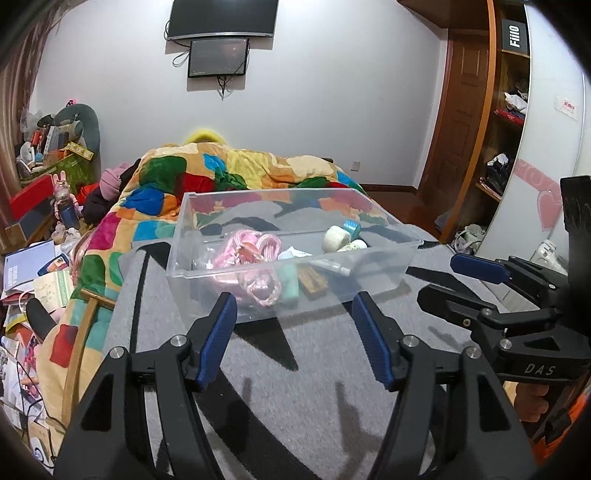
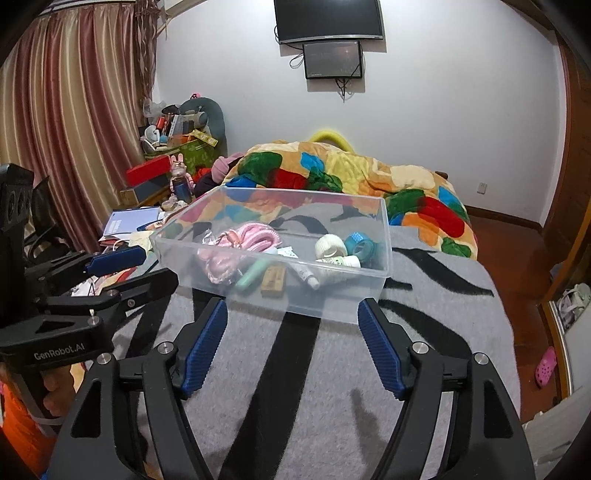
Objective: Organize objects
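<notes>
Both claws are wide open and holding nothing. The left claw hovers over the grey blanket with the black stripes, blue pads spread apart, pointing at the near wall of the clear plastic bin. The right claw is in pretty much the same pose, also aimed at the bin from just in front of it, not touching. Each one shows up at the side of the other's camera, so they sit side by side.

The bin sits on the blanket near the middle of the bed. Inside it there's a pink cord coiled up toward the left, a mint green tube lying next to a small wooden block, a white tube near the front, and over on the right a cream roll touching a blue tape roll.

Behind the bin there's a colourful patchwork quilt bunched up at the far end of the bed. Past that, a TV on the white wall with a smaller screen right under it. Striped curtains hang on the left, with a messy pile of boxes and toys beside them, and papers are scattered by the bed.
</notes>
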`<state>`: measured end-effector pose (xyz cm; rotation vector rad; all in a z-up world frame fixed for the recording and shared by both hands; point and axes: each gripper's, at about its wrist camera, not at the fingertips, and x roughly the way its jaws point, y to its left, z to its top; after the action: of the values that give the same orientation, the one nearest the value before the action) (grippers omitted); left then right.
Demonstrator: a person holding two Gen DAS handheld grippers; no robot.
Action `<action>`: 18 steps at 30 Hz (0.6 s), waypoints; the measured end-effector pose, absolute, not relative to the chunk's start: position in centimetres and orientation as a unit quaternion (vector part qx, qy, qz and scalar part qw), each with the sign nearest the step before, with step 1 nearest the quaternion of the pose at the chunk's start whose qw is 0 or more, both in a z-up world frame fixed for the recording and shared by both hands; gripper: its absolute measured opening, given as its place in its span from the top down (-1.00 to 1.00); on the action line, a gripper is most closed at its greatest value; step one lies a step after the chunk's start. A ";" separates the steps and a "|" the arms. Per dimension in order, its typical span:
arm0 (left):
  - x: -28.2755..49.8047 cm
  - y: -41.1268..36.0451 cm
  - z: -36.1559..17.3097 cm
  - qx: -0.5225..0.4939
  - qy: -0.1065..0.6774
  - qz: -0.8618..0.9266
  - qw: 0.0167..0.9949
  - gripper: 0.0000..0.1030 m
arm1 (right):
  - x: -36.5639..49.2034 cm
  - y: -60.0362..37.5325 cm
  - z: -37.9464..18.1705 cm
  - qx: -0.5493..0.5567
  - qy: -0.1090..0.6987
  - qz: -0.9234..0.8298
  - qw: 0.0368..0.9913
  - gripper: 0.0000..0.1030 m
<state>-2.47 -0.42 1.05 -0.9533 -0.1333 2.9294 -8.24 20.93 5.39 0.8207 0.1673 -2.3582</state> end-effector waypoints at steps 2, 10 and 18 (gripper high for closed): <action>-2.4 -0.4 1.0 -0.311 -0.045 0.949 0.031 -0.26 | -8.4 21.0 5.2 0.314 0.061 -0.894 0.315 -0.36; -2.4 -0.1 0.7 -0.313 -0.046 0.948 0.035 -0.26 | -8.5 21.1 5.0 0.316 0.058 -0.893 0.314 -0.36; -2.4 0.1 0.6 -0.315 -0.046 0.947 0.037 -0.26 | -8.3 20.9 5.0 0.316 0.057 -0.893 0.317 -0.36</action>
<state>-2.44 0.06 0.64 -0.9677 -0.1418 2.9070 -8.33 20.93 4.96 0.8313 0.1502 -2.3496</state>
